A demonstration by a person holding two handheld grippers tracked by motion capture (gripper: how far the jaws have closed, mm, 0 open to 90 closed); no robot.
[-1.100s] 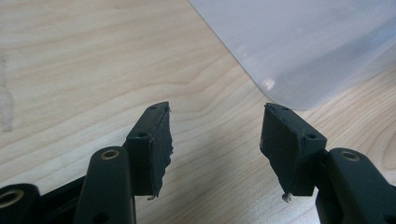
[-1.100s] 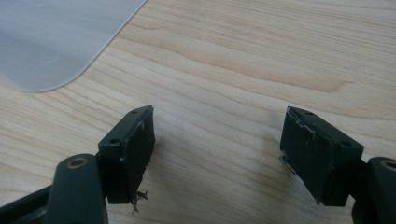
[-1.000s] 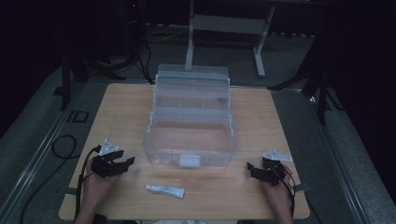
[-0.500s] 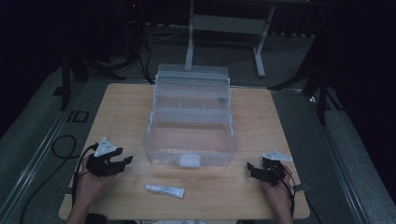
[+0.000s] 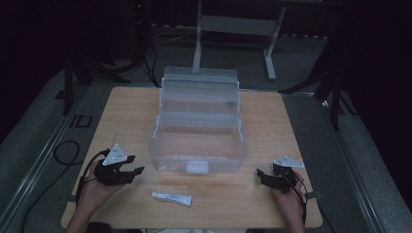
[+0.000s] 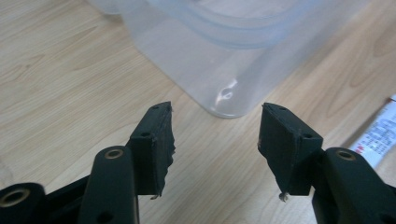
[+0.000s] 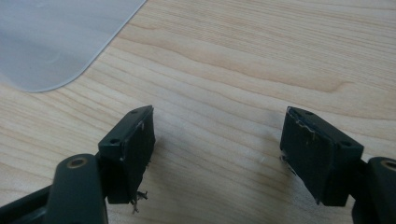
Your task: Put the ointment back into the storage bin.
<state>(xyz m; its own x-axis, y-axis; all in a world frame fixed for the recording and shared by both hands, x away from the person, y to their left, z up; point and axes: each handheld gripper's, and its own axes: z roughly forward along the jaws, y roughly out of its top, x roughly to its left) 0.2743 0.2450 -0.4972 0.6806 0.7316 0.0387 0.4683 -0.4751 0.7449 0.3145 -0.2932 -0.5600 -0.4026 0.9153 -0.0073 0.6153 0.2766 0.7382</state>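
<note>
Resting on the wooden table (image 5: pixel 121 111) at far left, the left gripper (image 5: pixel 127 171) sits in the person's left hand (image 5: pixel 94 191), grey three-cornered plate on top, cable looping off toward the table edge. Its jaws are spread wide w/ nothing between them; they've just been opening a touch more, still w/ only bare wood in the gap. In the left gripper view the left gripper (image 6: pixel 215 144) points at the near left corner of the clear plastic box (image 6: pixel 219 56), close to it but apart.

Next to the right, a small white tube (image 5: pixel 171 197) lies flat on the table, near the front edge, just in front of the box and a bit left of its latch. It's between the two grippers, nearer the left one; neither touches it. The left gripper view catches its end at the right edge, the tube (image 6: pixel 380 137) w/ red and dark print.

Centre: the clear plastic box (image 5: pixel 197 145) stands open, lid tilted up at the back, white latch on its front wall.

Far right: the right gripper (image 5: pixel 265 175) is held in the right hand (image 5: pixel 286 194), low over the table, well apart from the tube. In the right gripper view the right gripper (image 7: pixel 217 135) has its jaws released, wide apart, over bare wood; a box corner (image 7: pixel 51 42) shows at upper left.
</note>
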